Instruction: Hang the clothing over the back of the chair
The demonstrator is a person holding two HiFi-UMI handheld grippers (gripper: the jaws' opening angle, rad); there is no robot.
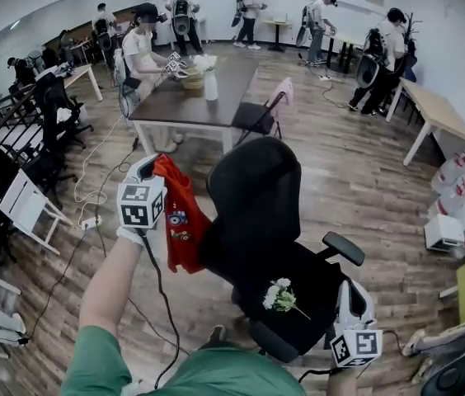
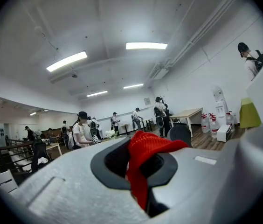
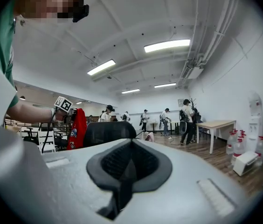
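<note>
Closed hand-held gripper (image 3: 122,171) before black chair (image 3: 108,132)

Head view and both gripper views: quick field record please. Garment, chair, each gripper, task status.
garment: red garment, hanging from left gripper, beside the chair's back
chair: black office chair, back bare, white flower lying on its seat
left gripper: shut on red garment
right gripper: right gripper shut, nothing between the jaws, low at the chair's right in head view
task status: garment not yet draped over the chair's back
</note>
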